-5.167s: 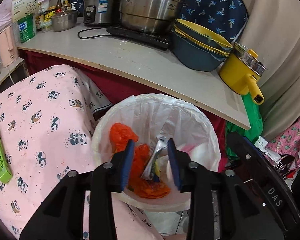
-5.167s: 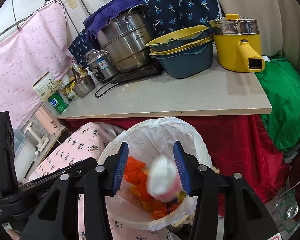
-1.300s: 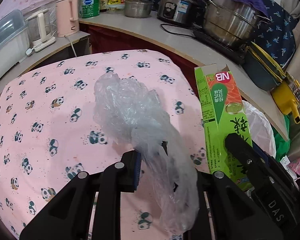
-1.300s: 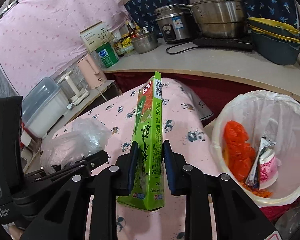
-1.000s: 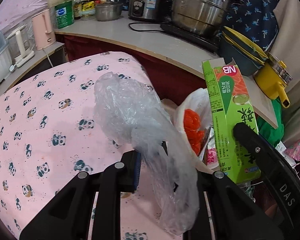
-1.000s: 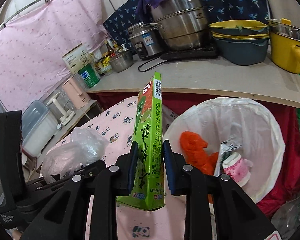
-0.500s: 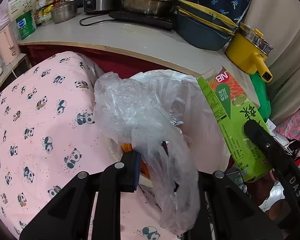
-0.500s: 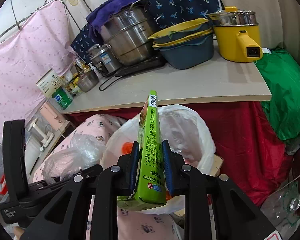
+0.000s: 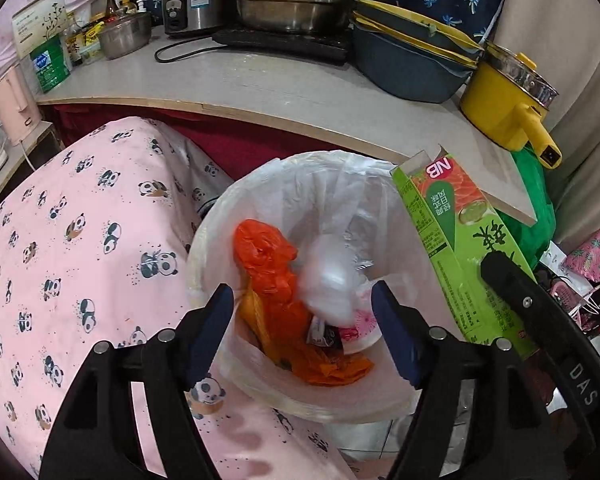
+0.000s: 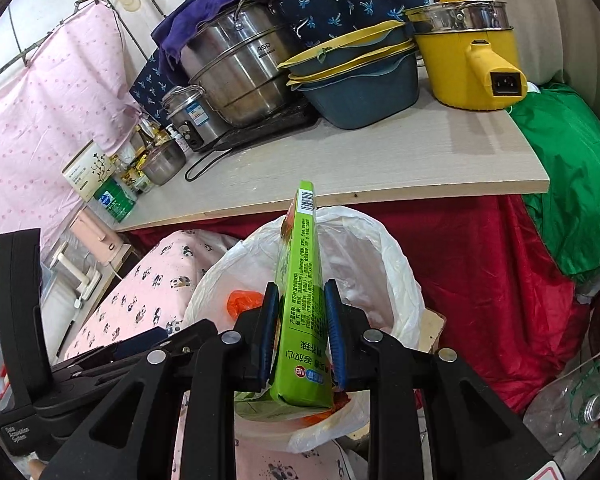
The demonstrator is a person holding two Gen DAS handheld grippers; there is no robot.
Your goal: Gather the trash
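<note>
A large steel stockpot [image 10: 236,76] and stacked blue basins [image 10: 360,84] stand along the worktop's [image 10: 360,164] back edge. A yellow electric pot [image 10: 468,64] occupies its right corner.

Cluttered wooden countertop [image 9: 260,80], pink curtain [image 10: 40,120]

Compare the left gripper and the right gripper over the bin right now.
The left gripper is opening with nothing between its pads; a blurred clear plastic bag is falling below. The right gripper is clamped on an upright green carton. Both are above the white-lined trash bin.
</note>
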